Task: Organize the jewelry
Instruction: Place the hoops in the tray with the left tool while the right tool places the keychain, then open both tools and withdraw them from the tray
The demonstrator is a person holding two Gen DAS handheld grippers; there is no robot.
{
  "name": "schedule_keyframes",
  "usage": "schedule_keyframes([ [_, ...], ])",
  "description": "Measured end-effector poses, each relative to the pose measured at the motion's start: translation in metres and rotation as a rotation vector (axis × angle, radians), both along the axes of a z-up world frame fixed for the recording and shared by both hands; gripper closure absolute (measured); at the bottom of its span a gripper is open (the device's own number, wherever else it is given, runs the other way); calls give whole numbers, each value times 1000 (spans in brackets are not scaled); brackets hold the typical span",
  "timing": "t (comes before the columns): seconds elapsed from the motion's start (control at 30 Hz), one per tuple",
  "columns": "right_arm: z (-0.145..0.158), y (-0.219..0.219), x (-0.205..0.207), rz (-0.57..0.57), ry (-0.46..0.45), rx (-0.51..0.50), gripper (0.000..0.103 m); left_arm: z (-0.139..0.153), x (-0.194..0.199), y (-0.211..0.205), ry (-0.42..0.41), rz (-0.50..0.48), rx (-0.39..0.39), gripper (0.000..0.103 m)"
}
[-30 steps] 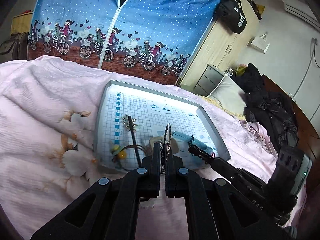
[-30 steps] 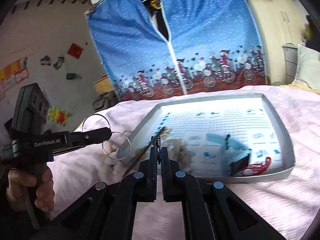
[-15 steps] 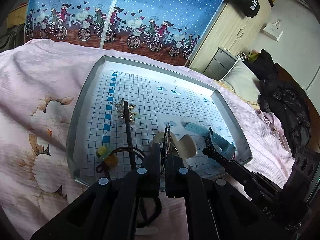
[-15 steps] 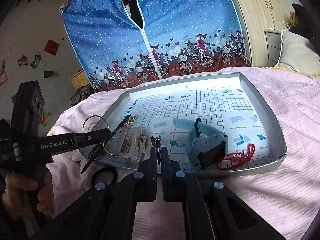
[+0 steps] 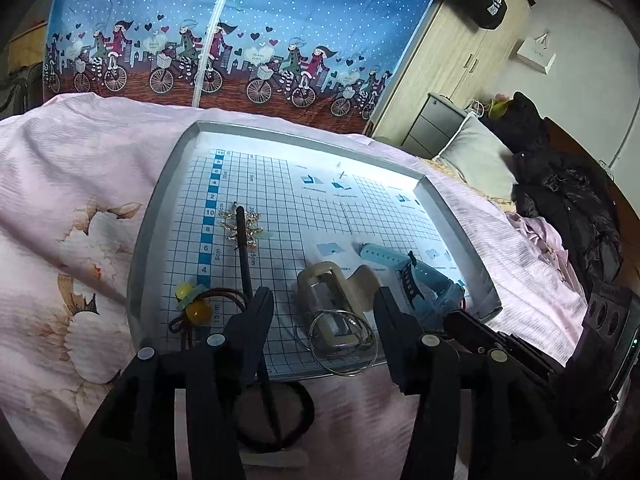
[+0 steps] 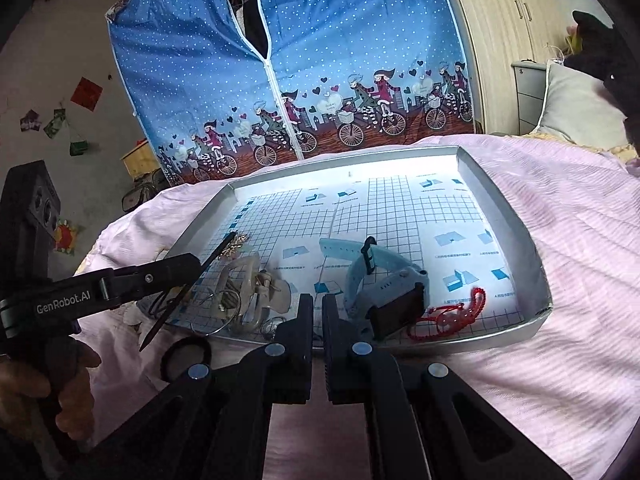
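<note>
1. A home bedroom is showing in both views: a pink floral bedspread (image 5: 72,240) is covering a bed across the lower half of the frame.
2. A blue fabric wardrobe (image 6: 320,60), printed with cyclists and zipped down the middle, is standing behind the bed at the top of the frame.
3. A pale wooden closet (image 5: 452,60) and a grey drawer unit (image 5: 432,124) are lining the wall at upper right, beside a pillow (image 5: 476,164).
4. Dark clothing (image 5: 560,200) is lying heaped at the right edge.
5. Paper decorations (image 6: 86,94) are hanging on the wall at upper left.

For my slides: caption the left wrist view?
Open left gripper above wire rings lying at the near edge of the tray.
</note>
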State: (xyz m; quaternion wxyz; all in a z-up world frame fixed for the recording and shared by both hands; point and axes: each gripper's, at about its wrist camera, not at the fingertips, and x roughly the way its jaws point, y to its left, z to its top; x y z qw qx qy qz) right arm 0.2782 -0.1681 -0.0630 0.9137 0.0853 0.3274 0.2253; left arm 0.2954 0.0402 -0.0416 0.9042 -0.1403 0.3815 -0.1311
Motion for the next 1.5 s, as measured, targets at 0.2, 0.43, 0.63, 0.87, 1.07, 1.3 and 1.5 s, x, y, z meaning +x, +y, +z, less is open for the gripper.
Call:
schedule_keyframes([
  [0.2, 19, -16, -7, -50, -43, 24, 72, 20, -15, 9, -59, 86, 29, 22],
  [0.43, 60, -18, -39, -88, -205, -25, 21, 59, -61, 10, -260, 172, 102, 2],
  [0.63, 87, -24, -77, -92, -320, -53, 0, 93, -110, 7, -439, 201, 134, 2],
  [0.87, 95, -33, -117, -99, -319, -30, 0, 99, -165, 3, -450, 213, 185, 2],
  [1.07, 94, -38, -154, -96, -319, -60, 0, 90, -210, 9, -394, 205, 224, 2],
  [1.3, 87, -40, -183, -64, -284, -84, 0, 80, -232, 16, -274, 232, 172, 2],
  [1.5, 57, -34, -191, 24, -142, -88, 0, 62, -237, 16, -137, 209, 121, 2],
])
